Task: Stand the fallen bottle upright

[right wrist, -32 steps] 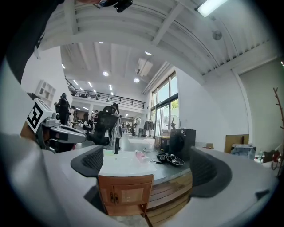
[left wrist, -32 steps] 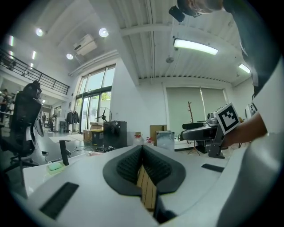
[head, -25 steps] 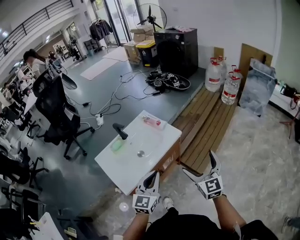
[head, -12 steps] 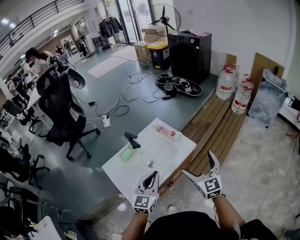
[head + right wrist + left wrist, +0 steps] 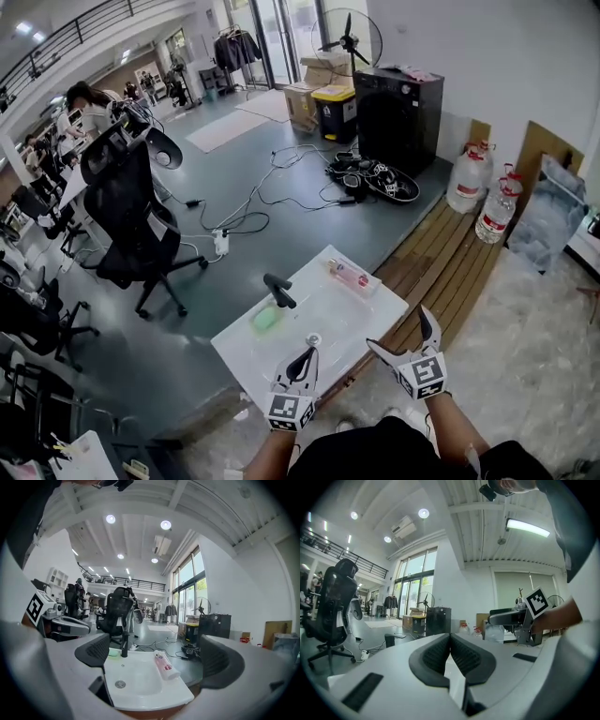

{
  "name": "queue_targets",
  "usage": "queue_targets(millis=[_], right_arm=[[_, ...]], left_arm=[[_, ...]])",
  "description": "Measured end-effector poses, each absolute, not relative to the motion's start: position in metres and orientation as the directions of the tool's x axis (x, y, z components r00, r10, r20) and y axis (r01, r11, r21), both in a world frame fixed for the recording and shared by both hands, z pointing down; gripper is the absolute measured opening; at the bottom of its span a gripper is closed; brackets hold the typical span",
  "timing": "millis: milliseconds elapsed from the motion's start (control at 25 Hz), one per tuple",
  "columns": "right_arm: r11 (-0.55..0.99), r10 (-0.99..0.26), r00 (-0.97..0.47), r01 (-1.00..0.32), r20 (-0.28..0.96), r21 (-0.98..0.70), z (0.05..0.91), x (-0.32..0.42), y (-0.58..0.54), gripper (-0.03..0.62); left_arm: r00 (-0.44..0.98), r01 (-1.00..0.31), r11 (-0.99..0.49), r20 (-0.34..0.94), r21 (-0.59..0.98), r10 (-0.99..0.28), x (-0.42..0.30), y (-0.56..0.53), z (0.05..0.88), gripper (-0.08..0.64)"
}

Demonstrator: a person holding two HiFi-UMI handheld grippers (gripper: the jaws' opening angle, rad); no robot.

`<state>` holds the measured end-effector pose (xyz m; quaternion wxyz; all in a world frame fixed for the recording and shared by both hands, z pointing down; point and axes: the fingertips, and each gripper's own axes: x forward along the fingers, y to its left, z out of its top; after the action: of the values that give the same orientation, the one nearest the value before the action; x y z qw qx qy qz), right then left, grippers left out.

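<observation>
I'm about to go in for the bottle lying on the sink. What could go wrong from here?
1. The bottle lies at the outer edge of the sink; a clumsy nudge may roll it off.
2. Only the right hand-held gripper is open; the left hand-held gripper is shut, so it can't steady the bottle.
3. There looks to be little flat room there; stood up, it may topple over.

A black office chair, a standing fan and two water jugs stand well apart.
</observation>
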<state>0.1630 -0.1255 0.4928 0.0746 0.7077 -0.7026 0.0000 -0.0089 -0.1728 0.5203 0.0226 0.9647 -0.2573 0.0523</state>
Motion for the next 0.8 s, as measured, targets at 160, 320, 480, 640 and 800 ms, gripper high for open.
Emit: queue_targets(millis=[160,320,480,640,800], right_arm=[[0.034,-0.993,-0.022,-0.994,0.115,0.105,0.498,0.164,-0.149,0.600],[0.077,-0.991,-0.064,-0.991,0.119,0.106,0.501,0.174,-0.180,0.600],[0.131,-0.984,-0.115,-0.985,0.136,0.113,0.507,0.192,-0.217,0.600],[0.201,-0.967,-0.176,-0.972,0.183,0.124,0.517,0.206,-0.260,0.600],[0.282,-0.940,-0.251,-0.953,0.230,0.112,0.536,0.214,-0.302,0.600]], left_arm=[[0.846,-0.525,-0.851,0.120,0.017,-0.519,-0.010,-0.189,0.524,0.018],[0.822,-0.561,-0.828,0.129,0.012,-0.555,-0.002,-0.213,0.526,0.018],[0.783,-0.613,-0.790,0.144,0.016,-0.605,0.009,-0.239,0.529,0.018],[0.748,-0.655,-0.755,0.155,0.019,-0.645,0.021,-0.267,0.531,0.018],[0.694,-0.708,-0.706,0.197,0.015,-0.692,0.021,-0.293,0.545,0.018]])
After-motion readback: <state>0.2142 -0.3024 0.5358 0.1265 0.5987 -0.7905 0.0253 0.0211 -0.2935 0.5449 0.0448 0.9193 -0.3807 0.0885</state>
